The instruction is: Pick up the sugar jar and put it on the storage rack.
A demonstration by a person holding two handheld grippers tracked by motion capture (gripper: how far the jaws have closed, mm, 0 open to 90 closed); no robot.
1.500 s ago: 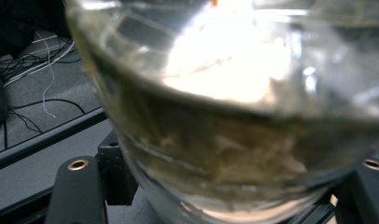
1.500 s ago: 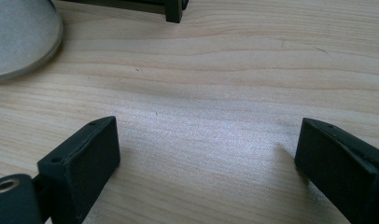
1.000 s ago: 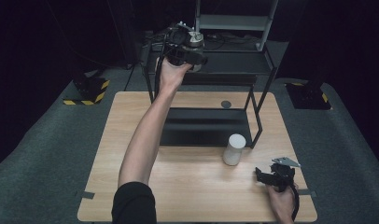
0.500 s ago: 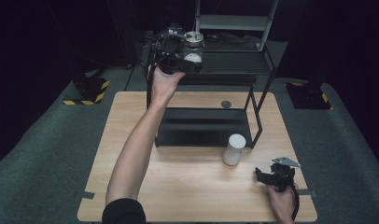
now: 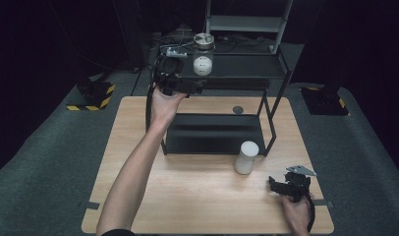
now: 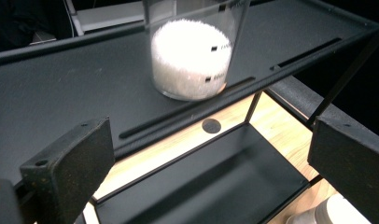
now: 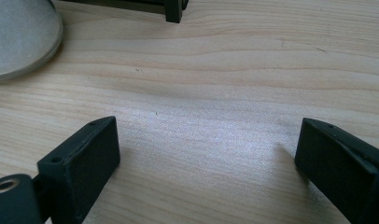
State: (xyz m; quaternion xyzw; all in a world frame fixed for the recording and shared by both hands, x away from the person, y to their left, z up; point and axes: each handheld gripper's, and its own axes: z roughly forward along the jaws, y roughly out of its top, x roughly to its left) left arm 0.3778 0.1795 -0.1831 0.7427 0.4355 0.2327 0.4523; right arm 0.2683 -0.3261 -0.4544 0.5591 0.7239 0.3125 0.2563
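A clear jar (image 5: 203, 59) part-filled with white granules, with a metal lid, stands on the top shelf of the black rack (image 5: 246, 73). My left gripper (image 5: 188, 87) is open at the shelf's front left edge, just short of the jar and apart from it. In the left gripper view the jar (image 6: 192, 56) sits beyond the wide-spread jaws of the left gripper (image 6: 208, 149). My right gripper (image 5: 285, 186) rests open low over the table's front right. In the right gripper view, bare wood lies between the jaws of the right gripper (image 7: 206, 154).
A white cylinder (image 5: 246, 157) stands on the wooden table (image 5: 187, 196) in front of the rack's lower shelf (image 5: 212, 132); its base (image 7: 19, 37) is near my right gripper. A dark round spot (image 5: 238, 109) marks the table under the rack. Striped floor weights (image 5: 92, 96) lie beside the table.
My left gripper has opened and let go of the jar, which now stands on the top shelf. The gripper has drawn back toward the person. The right gripper has stayed put.
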